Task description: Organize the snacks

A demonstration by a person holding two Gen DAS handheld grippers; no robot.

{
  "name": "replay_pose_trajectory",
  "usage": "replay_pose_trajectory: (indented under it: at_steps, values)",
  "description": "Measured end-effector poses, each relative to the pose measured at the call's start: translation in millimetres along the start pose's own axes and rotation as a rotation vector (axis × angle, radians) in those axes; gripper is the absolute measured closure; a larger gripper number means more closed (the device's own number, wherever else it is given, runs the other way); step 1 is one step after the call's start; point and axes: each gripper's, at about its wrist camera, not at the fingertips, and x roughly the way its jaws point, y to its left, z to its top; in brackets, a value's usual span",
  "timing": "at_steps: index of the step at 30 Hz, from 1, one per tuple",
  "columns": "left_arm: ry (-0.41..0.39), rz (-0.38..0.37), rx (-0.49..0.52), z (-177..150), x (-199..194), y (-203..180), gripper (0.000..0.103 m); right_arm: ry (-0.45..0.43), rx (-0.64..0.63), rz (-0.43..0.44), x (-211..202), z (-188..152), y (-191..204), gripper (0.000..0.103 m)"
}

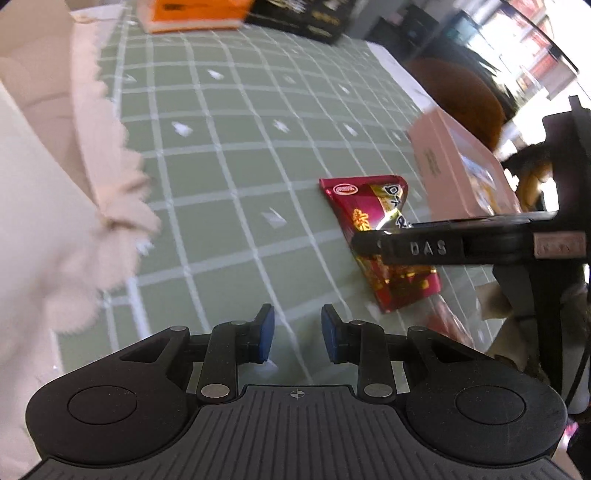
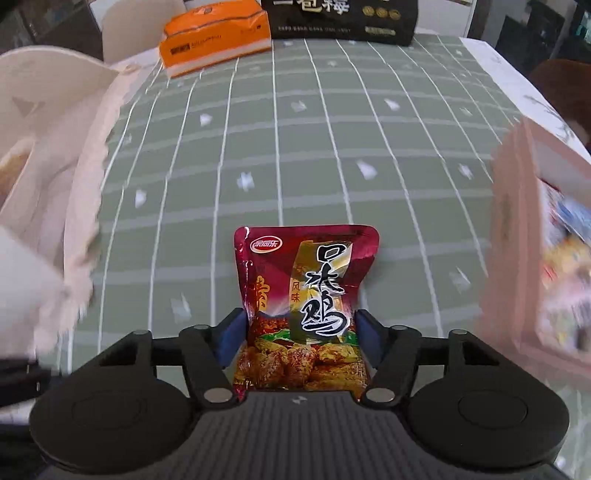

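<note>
- Red snack pack (image 2: pixel 306 306) lies flat on the green checked cloth (image 2: pixel 332 155), print up, near the front edge of the table, right of centre.
- My right gripper (image 2: pixel 300 332) straddles the pack's lower half; blue pads (image 2: pixel 231 338) sit at each long side of it. I can't tell if the pads press it or only flank it. The pack is not lifted.
- In the left wrist view the same pack (image 1: pixel 373 236) lies on the cloth with the right gripper's black finger (image 1: pixel 443 245) crossing over it from the right.
- My left gripper (image 1: pixel 297 332) hangs over bare cloth (image 1: pixel 240 155), left of the pack and apart from it; its jaws are narrowly parted, nothing between the blue pads (image 1: pixel 266 332).
- Pink box (image 2: pixel 535 266) stands just right of the pack, open side showing blurred colourful packs inside.
- White bin (image 2: pixel 44 122) with a scalloped edge sits at the left of the table, well apart from the pack.
- Orange pack (image 2: pixel 218 37) lies at the far edge, left of centre.
- Black bag (image 2: pixel 343 18) with white characters stands right beside the orange pack at the far edge.
- Brown chair (image 1: pixel 469 99) shows beyond the table's right side.
- Both views are motion-blurred at the sides.
</note>
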Motion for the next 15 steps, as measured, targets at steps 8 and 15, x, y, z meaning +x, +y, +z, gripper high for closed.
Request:
replay_pose_trajectory:
  at_steps: [8, 15]
  values:
    - [0.091, -0.099, 0.148, -35.0, 3.4, -59.0, 0.071, -0.076, -0.006, -0.075, -58.7, -63.8, -36.8, 0.063]
    - [0.157, -0.157, 0.159, -55.2, 17.5, -91.2, 0.071, -0.048, 0.129, -0.183, -70.8, -112.4, -86.8, 0.077]
